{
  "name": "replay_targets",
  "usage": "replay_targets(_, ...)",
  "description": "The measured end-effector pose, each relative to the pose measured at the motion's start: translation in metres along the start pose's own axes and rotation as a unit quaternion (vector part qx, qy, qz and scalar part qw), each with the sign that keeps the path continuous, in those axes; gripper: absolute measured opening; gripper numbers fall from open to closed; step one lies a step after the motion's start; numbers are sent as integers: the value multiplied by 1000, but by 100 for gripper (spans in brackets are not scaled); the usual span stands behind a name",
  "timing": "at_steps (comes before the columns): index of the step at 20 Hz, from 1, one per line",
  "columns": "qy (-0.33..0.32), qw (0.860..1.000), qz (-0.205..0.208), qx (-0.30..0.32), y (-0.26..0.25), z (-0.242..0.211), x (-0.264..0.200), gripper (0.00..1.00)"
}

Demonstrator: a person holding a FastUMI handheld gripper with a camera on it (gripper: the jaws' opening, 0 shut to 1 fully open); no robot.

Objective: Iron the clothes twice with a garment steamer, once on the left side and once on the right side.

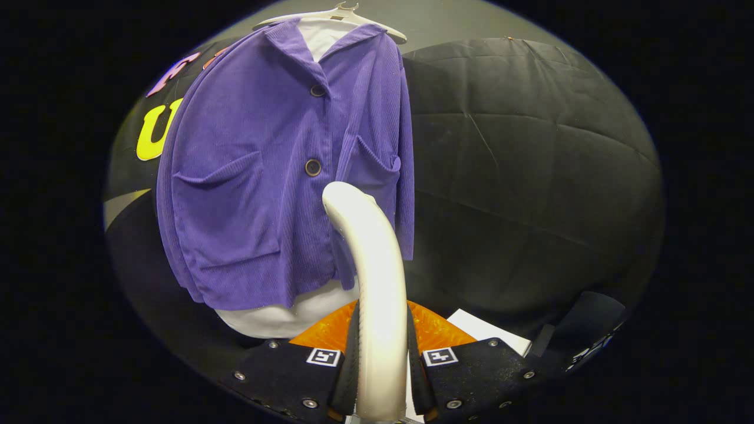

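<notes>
No words, brands or numbers can be read; the fingers [323,357] carry only small square black-and-white coded markers.

The gripper [382,359] has flat, wedge-shaped plates dotted with small silver screws, each one carrying a little square black-and-white tag near its inner edge.
</notes>
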State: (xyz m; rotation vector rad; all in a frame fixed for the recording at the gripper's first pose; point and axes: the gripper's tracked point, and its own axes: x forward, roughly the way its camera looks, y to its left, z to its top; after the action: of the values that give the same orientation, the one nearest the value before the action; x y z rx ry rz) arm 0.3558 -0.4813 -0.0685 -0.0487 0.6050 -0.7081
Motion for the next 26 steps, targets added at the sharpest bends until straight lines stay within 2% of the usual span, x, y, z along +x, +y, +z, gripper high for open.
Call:
replay_targets(7, 37, 999, 27, -23, 6, -64, -15, 37)
replay_targets(10, 32, 998, 38, -33, 3, -70, -30, 37)
replay_targets(17, -40, 997, 61, -19, -18, -26, -109, 36)
replay_targets(26, -131, 988, 81, -8, -21, 36, -227, 36)
